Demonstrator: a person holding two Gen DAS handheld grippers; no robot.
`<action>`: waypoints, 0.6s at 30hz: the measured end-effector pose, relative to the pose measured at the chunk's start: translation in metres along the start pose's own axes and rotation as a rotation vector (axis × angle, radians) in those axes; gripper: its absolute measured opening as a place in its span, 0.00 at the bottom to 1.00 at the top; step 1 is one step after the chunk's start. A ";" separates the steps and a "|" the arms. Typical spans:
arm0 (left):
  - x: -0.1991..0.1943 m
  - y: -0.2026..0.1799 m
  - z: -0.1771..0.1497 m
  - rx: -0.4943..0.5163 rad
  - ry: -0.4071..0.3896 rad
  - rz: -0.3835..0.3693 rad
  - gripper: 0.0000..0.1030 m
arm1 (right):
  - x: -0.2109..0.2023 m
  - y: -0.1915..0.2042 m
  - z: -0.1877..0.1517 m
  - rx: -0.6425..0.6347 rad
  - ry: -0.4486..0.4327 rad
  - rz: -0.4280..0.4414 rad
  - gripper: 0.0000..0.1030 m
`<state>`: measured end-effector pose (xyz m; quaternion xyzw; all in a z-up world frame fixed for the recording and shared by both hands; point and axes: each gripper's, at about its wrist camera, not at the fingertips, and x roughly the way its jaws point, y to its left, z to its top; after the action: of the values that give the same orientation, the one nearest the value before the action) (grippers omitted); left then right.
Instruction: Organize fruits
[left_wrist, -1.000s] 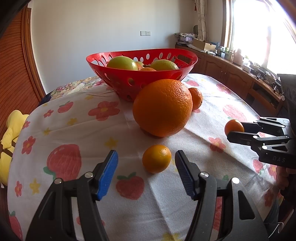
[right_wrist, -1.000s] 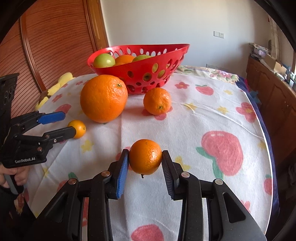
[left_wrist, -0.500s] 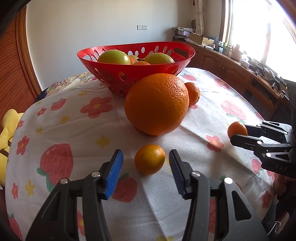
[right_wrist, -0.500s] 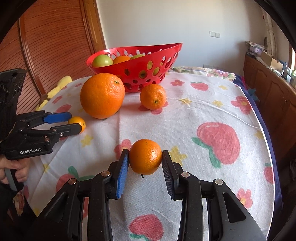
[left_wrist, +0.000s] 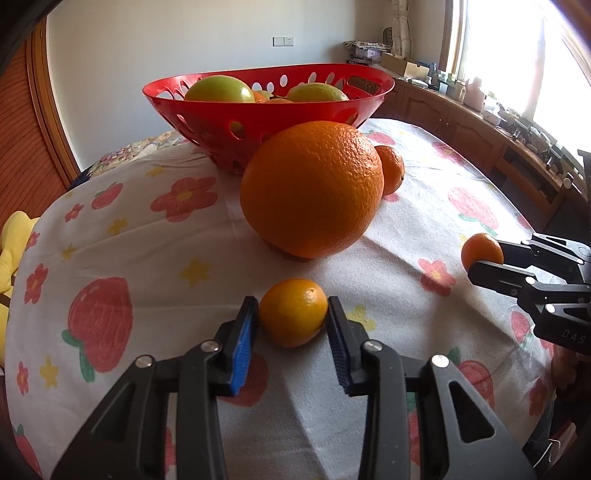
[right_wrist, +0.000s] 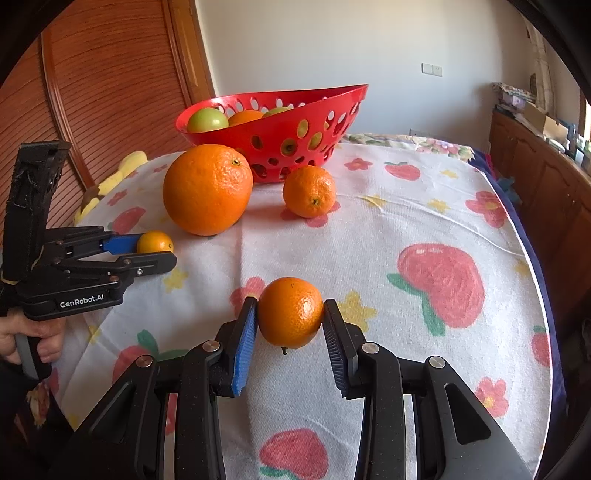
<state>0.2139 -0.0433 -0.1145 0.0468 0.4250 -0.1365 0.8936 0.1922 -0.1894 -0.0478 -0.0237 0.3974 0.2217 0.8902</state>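
L gripper: jaws just been closing; now clamped on small orange, both pads touching its sides, fruit low on the cloth.
R gripper: jaws closed on tangerine, held clear above the cloth, stem end down.
Big orange: on tablecloth, 12 o'clock of L gripper, just in front of basket.
Mid tangerine: on cloth at 3 o'clock of big orange in R wrist view, near basket foot.
Red basket: perforated, far side of table; holds green apples + orange fruit.
Hand: 9 o'clock in R wrist view, wrapped on L gripper handle.
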 end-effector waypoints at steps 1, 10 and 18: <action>0.000 -0.001 0.000 0.001 0.000 0.002 0.32 | 0.000 0.000 0.000 0.000 -0.001 0.001 0.34; -0.021 0.001 0.001 -0.020 -0.031 -0.010 0.32 | 0.001 -0.001 0.000 0.013 0.002 0.001 0.34; -0.052 0.003 0.013 -0.014 -0.082 0.005 0.32 | -0.004 -0.004 0.002 0.026 -0.003 -0.011 0.34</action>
<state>0.1936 -0.0327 -0.0664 0.0362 0.3889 -0.1330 0.9109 0.1926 -0.1938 -0.0438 -0.0138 0.3986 0.2118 0.8922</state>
